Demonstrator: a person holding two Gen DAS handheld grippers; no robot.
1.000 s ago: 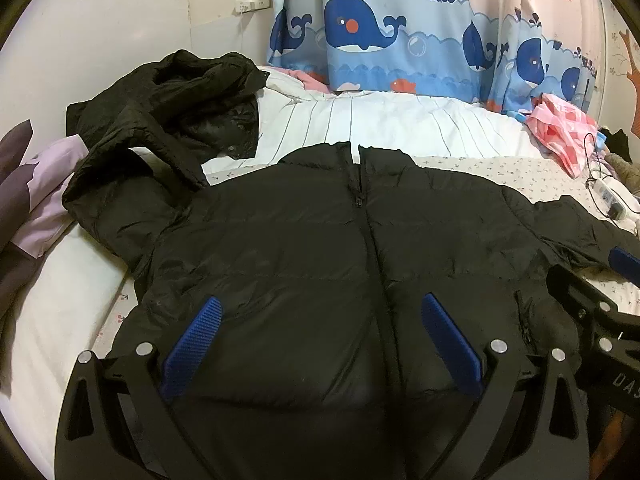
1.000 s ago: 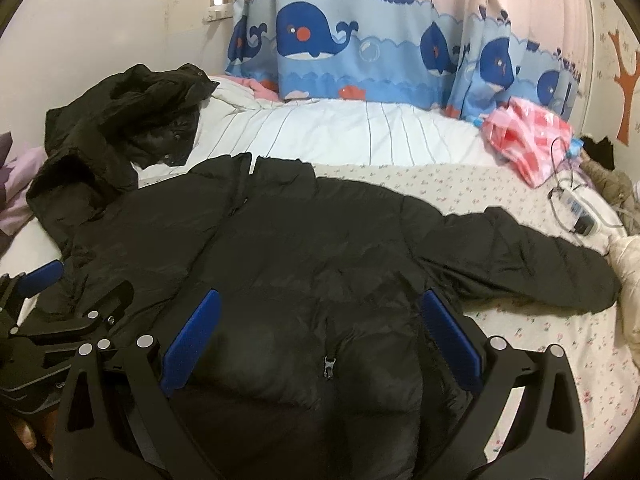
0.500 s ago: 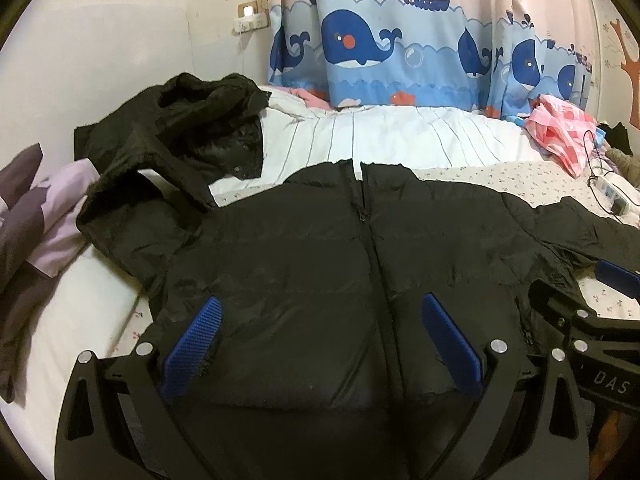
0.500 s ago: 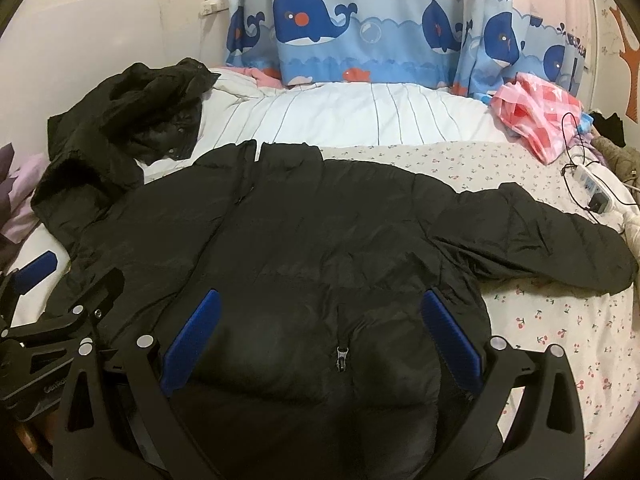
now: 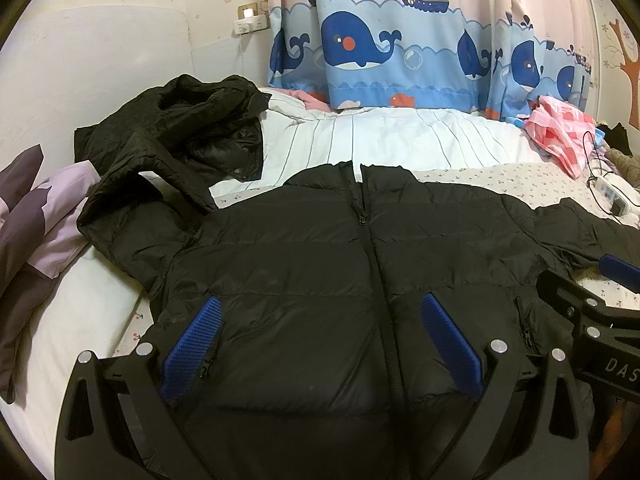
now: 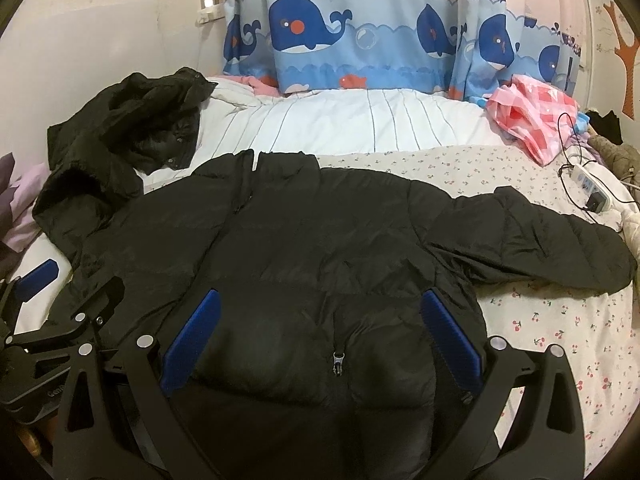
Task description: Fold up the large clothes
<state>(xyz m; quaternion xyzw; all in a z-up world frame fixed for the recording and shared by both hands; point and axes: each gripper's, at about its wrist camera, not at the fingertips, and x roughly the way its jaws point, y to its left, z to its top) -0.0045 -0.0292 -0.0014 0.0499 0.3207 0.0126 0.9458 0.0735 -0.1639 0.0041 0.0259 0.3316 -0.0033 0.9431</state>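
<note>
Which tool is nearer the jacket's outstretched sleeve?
Right. The right tool hovers over the hem just beside the outstretched sleeve; the left tool sits farther over, across the zipper.

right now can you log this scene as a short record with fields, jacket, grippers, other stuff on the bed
jacket: black puffer jacket, spread flat front-up on the bed, zipped
right sleeve: stretched out sideways
left hand-held gripper: open, over the lower front of the jacket, holding nothing
right hand-held gripper: open, over the jacket's hem, holding nothing
second garment: crumpled black coat at far left
other items: pink checked bag, power strip
fold: not started
</note>
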